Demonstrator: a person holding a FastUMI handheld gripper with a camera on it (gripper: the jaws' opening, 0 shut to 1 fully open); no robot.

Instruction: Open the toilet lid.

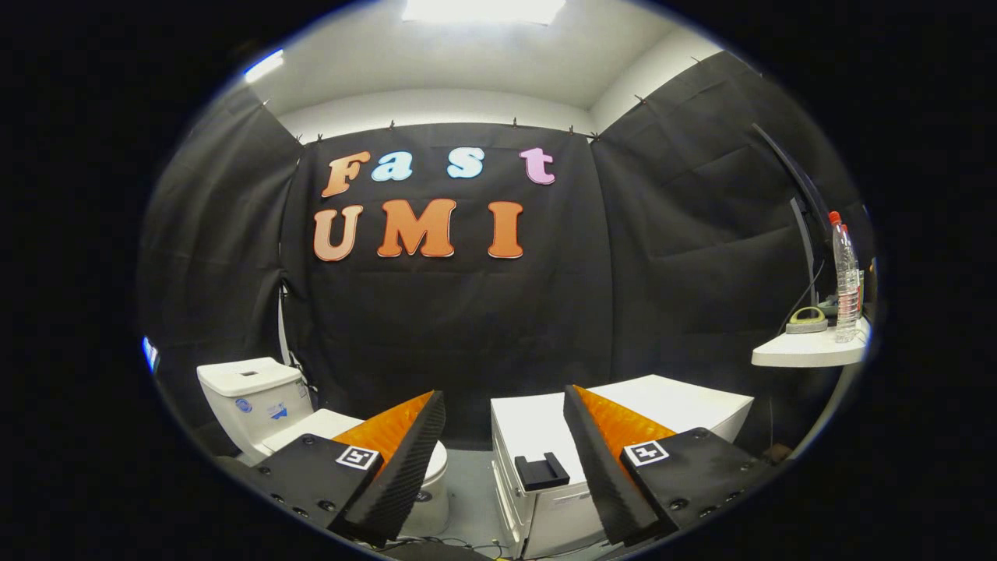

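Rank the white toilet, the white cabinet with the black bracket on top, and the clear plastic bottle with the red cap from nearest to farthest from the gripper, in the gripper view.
The gripper hangs open, holding nothing.
1. White cabinet with the black bracket: just ahead, between the fingers and behind the right one.
2. White toilet: ahead on the left, behind the left finger; close to the cabinet's range, so that order is uncertain.
3. Clear plastic bottle with the red cap: farthest, on the white shelf at right.

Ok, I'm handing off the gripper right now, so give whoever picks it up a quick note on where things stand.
Gripper: jaws open, holding nothing, held well back from the toilet.
Toilet: beyond the left finger, against the booth wall; its lid is down, partly hidden by that finger.
White cabinet: beyond the right finger, a black handle on it.
Done: nothing yet.
Left: move over to the toilet, catch the lid's front edge, lift it.
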